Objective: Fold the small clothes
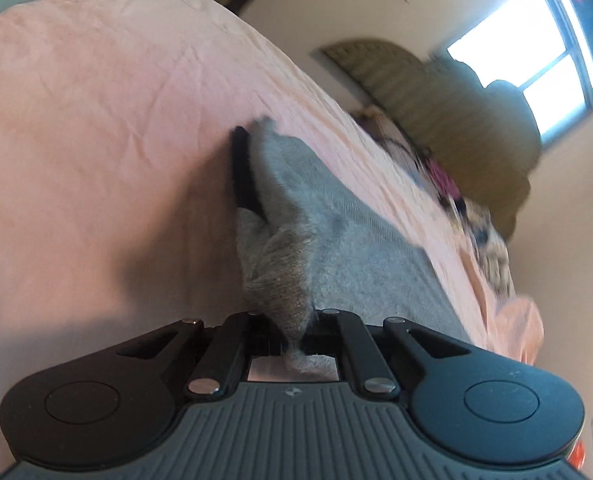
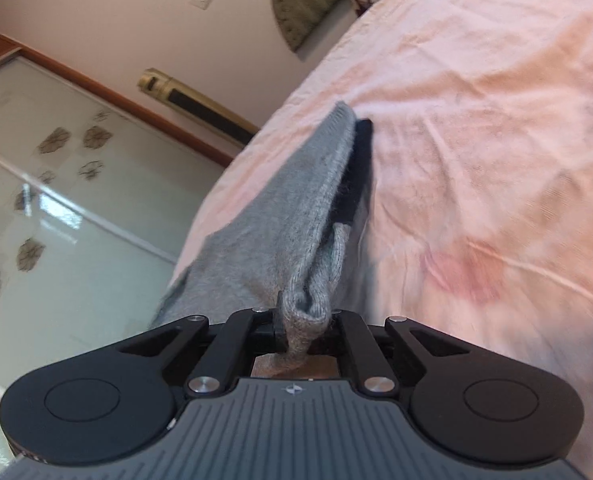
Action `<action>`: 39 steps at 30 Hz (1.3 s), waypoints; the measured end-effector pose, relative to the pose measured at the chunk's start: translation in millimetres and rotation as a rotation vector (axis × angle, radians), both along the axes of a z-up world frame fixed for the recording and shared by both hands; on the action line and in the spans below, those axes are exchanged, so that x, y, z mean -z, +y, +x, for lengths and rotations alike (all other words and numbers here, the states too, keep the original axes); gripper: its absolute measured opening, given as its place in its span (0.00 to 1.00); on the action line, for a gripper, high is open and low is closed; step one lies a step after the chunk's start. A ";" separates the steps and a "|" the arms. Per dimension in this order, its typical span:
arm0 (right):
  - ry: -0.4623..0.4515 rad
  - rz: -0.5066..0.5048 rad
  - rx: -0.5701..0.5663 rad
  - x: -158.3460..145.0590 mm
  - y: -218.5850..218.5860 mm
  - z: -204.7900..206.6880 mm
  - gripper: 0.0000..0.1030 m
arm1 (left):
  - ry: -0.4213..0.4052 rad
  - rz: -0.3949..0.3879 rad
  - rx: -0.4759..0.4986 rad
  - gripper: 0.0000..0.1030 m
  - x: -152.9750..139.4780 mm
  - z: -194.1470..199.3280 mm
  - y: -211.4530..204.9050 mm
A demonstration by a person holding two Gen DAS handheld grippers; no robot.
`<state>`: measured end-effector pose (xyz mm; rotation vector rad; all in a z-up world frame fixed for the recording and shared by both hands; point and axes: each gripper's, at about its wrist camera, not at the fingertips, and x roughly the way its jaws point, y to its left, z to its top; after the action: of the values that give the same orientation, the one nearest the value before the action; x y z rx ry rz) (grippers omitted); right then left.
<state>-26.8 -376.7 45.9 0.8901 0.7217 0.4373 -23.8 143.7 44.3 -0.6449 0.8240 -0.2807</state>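
A grey knit garment point(image 1: 356, 248) lies on the pink bed sheet point(image 1: 96, 120). In the left wrist view my left gripper point(image 1: 252, 136) is shut on one bunched edge of it. One black finger point(image 1: 240, 168) shows on the left of the fabric, and the other is hidden under the cloth. In the right wrist view my right gripper point(image 2: 352, 124) is shut on another edge of the same grey garment point(image 2: 276, 220), which drapes over the left finger. Only the right finger point(image 2: 360, 160) shows. The cloth folds back into both gripper throats.
A blurred pile of colourful clothes point(image 1: 456, 184) lies further along the bed, near an olive headboard point(image 1: 436, 92) and a bright window point(image 1: 536, 60). Left of the bed edge point(image 2: 232, 168) are a glass-fronted wardrobe point(image 2: 56, 200) and a gold standing unit point(image 2: 192, 100).
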 end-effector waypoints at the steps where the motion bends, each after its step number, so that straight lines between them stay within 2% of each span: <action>1: 0.007 0.005 -0.017 1.4 -5.9 -10.2 0.11 | 0.009 0.045 0.048 0.06 5.5 -7.5 -1.4; 3: 0.062 -0.025 -0.052 10.0 -13.6 -24.8 0.13 | 0.046 0.119 0.107 0.08 21.7 -24.0 3.3; 5: 0.106 -0.045 -0.027 15.3 -24.6 -37.0 0.28 | 0.030 0.093 0.125 0.09 22.4 -36.5 18.3; 6: 0.091 -0.031 -0.022 12.5 -31.8 -41.4 0.31 | 0.031 0.090 0.112 0.13 18.1 -39.2 26.1; 7: 0.066 -0.030 -0.007 5.5 -38.9 -44.7 0.42 | 0.017 0.089 0.088 0.17 11.1 -40.2 33.8; 8: 0.033 -0.044 0.021 -3.8 -45.2 -46.2 0.54 | -0.011 0.094 0.053 0.32 3.5 -40.7 39.0; 9: 0.001 -0.062 0.044 -13.4 -50.2 -45.4 0.59 | -0.040 0.113 0.014 0.56 -3.3 -39.6 42.2; 10: -0.025 -0.078 0.048 -21.7 -53.0 -41.7 0.63 | -0.062 0.135 -0.017 0.70 -8.3 -36.1 44.0; 11: -0.037 -0.090 0.041 -27.4 -53.2 -36.4 0.63 | -0.077 0.156 -0.043 0.80 -11.7 -31.3 44.2; 14: -0.032 -0.152 -0.012 -36.8 -41.8 -21.6 0.63 | -0.107 0.163 -0.021 0.80 -17.3 -20.9 38.3; 17: -0.009 -0.276 -0.065 -37.1 -24.2 -15.9 0.64 | -0.110 0.206 0.021 0.80 -15.6 -15.2 22.5; 20: -0.005 -0.317 -0.073 -35.3 -20.3 -18.2 0.64 | -0.091 0.268 0.057 0.78 -9.5 -13.0 5.2; 22: 0.000 -0.292 -0.058 -34.7 -25.5 -19.7 0.64 | -0.093 0.277 0.079 0.59 -8.3 -14.6 -1.3; 24: -0.008 -0.286 -0.068 -36.6 -26.9 -22.4 0.64 | -0.086 0.296 0.088 0.48 -7.2 -13.1 -5.7; 26: -0.005 -0.299 -0.095 -38.0 -23.4 -22.9 0.64 | -0.080 0.304 0.092 0.48 -5.7 -11.2 -7.0; 28: -0.003 -0.303 -0.128 -37.3 -18.8 -22.1 0.63 | -0.067 0.288 0.086 0.43 -4.2 -8.5 -5.0; 30: 0.005 -0.327 -0.150 -35.7 -12.8 -19.2 0.61 | -0.057 0.273 0.088 0.22 -2.9 -6.4 -2.8; 31: 0.007 -0.343 -0.153 -34.8 -10.0 -17.5 0.52 | -0.055 0.274 0.083 0.16 -2.2 -5.7 -2.0; 32: 0.013 -0.355 -0.165 -33.2 -7.5 -15.2 0.35 | -0.054 0.277 0.084 0.08 -1.2 -5.1 -1.4; 33: 0.024 -0.365 -0.180 -30.6 -4.9 -12.0 0.26 | -0.056 0.283 0.090 0.07 -0.9 -5.4 -1.3; 34: 0.032 -0.376 -0.199 -27.6 -2.2 -9.3 0.13 | -0.063 0.286 0.098 0.07 -1.5 -6.3 -1.3; 37: 0.000 -0.398 -0.215 -30.8 2.0 -10.5 0.11 | -0.124 0.230 0.133 0.06 -13.7 -18.4 7.1; 39: -0.080 -0.370 -0.226 -46.7 -3.5 -22.3 0.10 | -0.166 0.235 0.139 0.05 -24.9 -33.7 16.7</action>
<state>-49.1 -380.2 92.5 0.4428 0.8017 0.5159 -57.6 160.4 69.2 -0.3398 0.7300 -0.3523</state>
